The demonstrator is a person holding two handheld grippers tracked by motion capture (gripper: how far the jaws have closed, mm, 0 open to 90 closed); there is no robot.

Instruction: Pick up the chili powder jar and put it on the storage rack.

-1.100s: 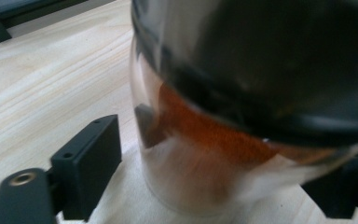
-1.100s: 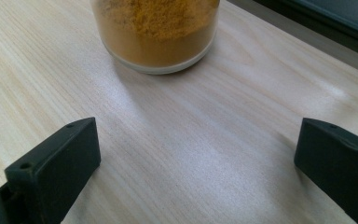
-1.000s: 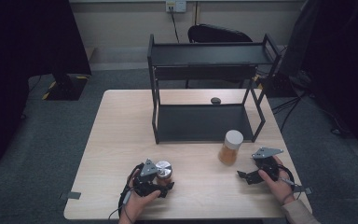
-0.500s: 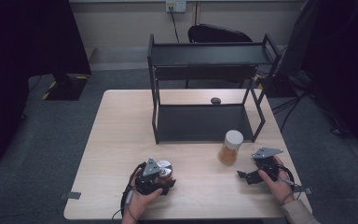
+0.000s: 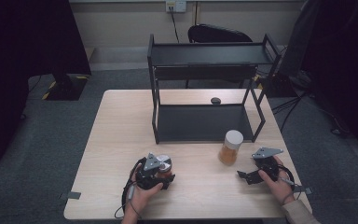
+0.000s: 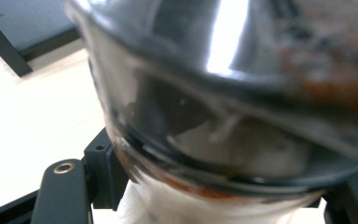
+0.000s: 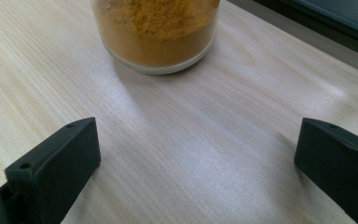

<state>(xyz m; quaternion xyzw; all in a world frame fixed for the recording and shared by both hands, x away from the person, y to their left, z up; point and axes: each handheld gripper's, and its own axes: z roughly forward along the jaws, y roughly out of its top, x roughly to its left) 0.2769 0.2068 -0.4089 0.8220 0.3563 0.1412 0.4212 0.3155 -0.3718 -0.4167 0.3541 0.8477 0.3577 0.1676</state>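
Dim room, bright tabletop

Glare streaked the blurred jar [image 6: 242, 107] close to the lens; the table [image 7: 205, 140] stayed sharp, softly shadowed.

We see a pale wooden surface [image 5: 121, 140] on a grey carpeted floor [image 5: 37, 154]. On its far half stands a black two-tier rack [image 5: 205, 84], with a small dark disc [image 5: 215, 100] lying just behind its lower shelf. A white-lidded jar of orange powder [image 5: 230, 147] stands near the rack's front right leg. A metal-lidded jar [image 5: 163, 165] sits near the front edge.
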